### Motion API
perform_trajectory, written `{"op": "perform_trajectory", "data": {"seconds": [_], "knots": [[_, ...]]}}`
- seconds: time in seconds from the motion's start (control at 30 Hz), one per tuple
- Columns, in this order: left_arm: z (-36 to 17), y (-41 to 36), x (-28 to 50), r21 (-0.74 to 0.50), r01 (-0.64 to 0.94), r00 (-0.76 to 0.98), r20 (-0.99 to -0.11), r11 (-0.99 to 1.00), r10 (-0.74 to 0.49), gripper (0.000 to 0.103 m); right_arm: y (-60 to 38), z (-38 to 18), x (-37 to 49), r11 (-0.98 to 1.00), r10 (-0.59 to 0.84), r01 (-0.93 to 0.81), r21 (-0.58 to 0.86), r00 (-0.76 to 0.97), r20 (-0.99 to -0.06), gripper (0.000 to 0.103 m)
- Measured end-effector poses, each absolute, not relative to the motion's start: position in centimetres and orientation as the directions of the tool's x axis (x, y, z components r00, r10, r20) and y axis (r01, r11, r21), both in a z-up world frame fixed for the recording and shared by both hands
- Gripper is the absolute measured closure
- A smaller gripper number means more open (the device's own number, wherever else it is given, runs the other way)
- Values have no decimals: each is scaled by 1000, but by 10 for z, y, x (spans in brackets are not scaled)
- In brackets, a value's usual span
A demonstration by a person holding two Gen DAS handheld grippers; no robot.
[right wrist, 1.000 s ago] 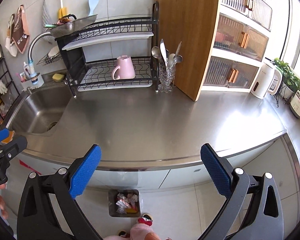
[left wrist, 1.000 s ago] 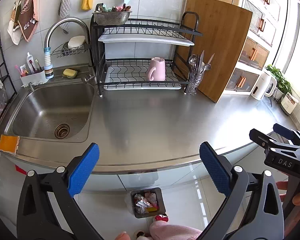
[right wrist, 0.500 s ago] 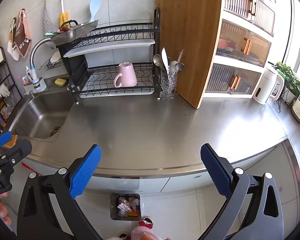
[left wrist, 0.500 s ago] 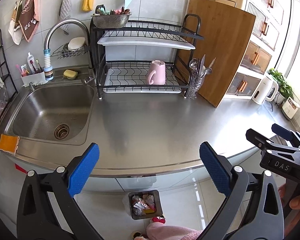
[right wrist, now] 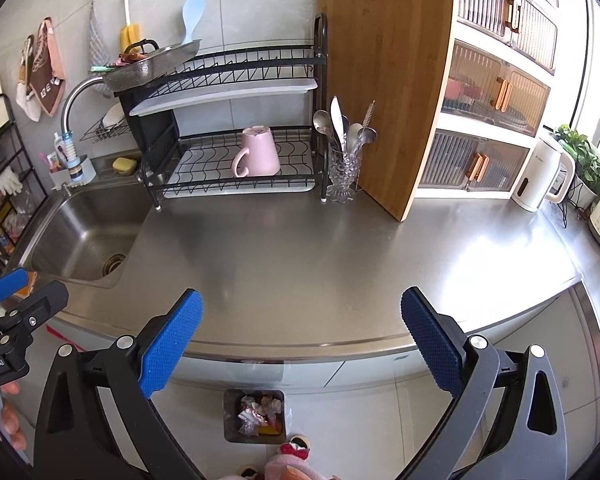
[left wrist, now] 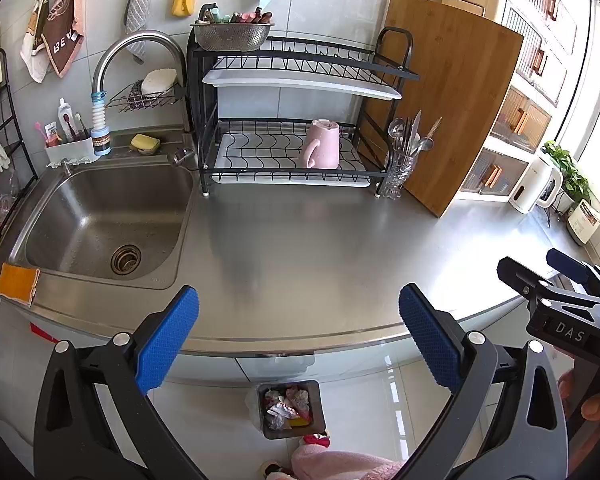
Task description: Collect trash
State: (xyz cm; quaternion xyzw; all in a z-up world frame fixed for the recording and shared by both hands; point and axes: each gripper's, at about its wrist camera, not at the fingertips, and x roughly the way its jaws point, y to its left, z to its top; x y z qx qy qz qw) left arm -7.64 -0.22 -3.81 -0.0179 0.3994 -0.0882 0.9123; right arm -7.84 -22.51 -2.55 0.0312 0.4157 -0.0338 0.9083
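A small grey trash bin point(left wrist: 291, 408) stands on the floor below the counter edge, filled with crumpled wrappers; it also shows in the right wrist view point(right wrist: 255, 415). My left gripper point(left wrist: 298, 338) is open and empty, held above the front edge of the steel counter point(left wrist: 300, 248). My right gripper point(right wrist: 302, 340) is open and empty too, at about the same height, to the right of the left one. Each gripper shows at the edge of the other's view. No loose trash shows on the counter.
A sink point(left wrist: 100, 224) lies at the left with an orange cloth point(left wrist: 17, 283) on its rim. A black dish rack point(left wrist: 292, 120) holds a pink mug point(left wrist: 322, 145). A cutlery glass point(left wrist: 400, 168), a wooden board point(left wrist: 452, 120) and a white kettle point(left wrist: 534, 184) stand behind.
Both grippers have risen and drawn back a little from the counter; the bin appears smaller and lower in both views. Both stay open.
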Motion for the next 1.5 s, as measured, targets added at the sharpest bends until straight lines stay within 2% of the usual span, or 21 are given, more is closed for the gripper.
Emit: {"op": "perform_trajectory", "data": {"seconds": [1.5], "knots": [[-36,-5,-75,-91,158,668,-724,983,-175,8,-227,-24,-79,995,-39,93,28,648,-761,3]]}}
